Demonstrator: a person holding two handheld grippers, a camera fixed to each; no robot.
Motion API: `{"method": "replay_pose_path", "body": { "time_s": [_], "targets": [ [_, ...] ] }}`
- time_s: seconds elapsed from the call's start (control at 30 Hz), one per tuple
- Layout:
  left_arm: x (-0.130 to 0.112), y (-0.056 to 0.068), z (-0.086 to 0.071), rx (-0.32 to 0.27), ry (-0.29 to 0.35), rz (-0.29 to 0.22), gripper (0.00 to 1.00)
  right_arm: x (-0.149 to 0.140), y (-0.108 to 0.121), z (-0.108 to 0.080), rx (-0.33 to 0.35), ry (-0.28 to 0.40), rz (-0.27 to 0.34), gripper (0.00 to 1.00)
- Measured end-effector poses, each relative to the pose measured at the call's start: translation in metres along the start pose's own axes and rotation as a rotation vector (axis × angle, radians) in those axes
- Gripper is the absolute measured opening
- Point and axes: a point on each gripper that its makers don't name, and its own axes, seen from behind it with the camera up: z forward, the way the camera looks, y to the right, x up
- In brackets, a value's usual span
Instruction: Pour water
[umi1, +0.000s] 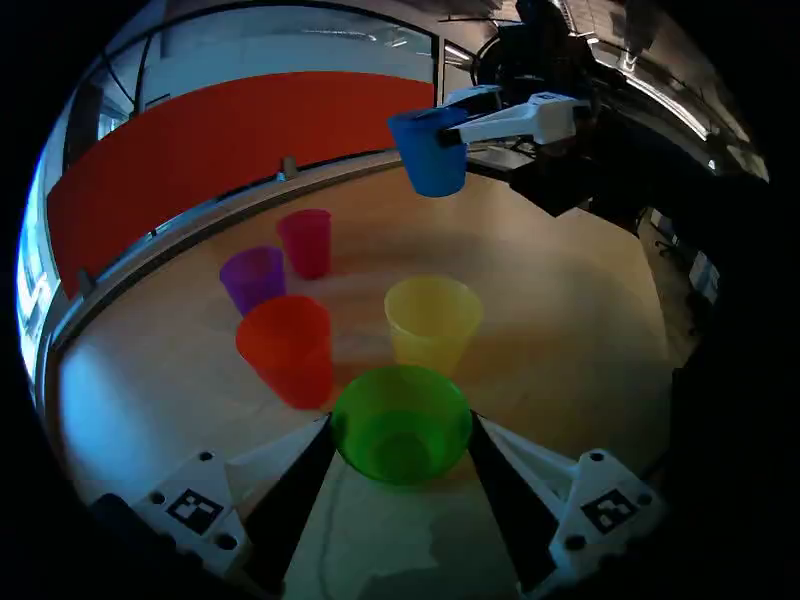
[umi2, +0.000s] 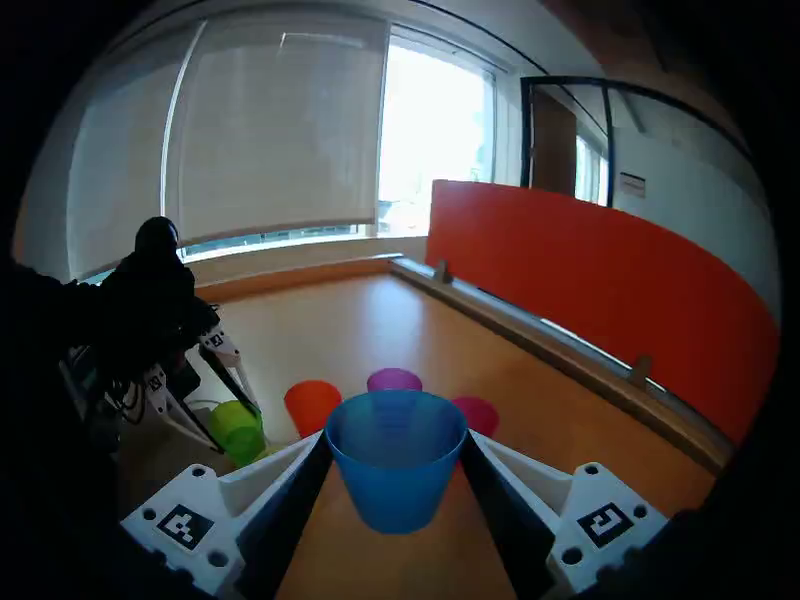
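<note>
Blue cup (umi2: 396, 470) clenched upright in right tongs (umi2: 395, 440), aloft, well beyond and above green cup (umi1: 402, 440) clamped in left tongs (umi1: 400, 422) low near worktop (umi1: 560, 300), seemingly upright too; water level hard to tell.

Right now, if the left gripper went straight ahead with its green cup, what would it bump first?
Probably the yellow cup, standing just beyond the green cup that the left gripper holds. The red cup sits left of that line. Height is unclear, so it might pass above.
</note>
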Motion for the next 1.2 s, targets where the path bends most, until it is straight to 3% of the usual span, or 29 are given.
{"method": "replay_pose_path", "body": {
  "time_s": [0.2,0.4,0.67,1.2],
  "targets": [
    [-0.002,-0.001,-0.001,0.010,0.005,-0.003,0.90,-0.003,-0.002,0.001,0.002,-0.007,-0.001,0.91],
    [-0.002,-0.003,-0.002,0.011,0.004,-0.012,0.99,-0.003,-0.005,0.001,0.007,-0.008,-0.003,0.91],
    [-0.005,-0.003,-0.006,0.004,-0.012,-0.030,0.99,-0.010,-0.011,0.001,0.017,-0.022,-0.005,0.91],
    [-0.029,0.001,-0.025,0.049,-0.049,-0.021,0.99,-0.063,-0.025,0.014,0.058,-0.117,0.030,0.91]
  ]
}}
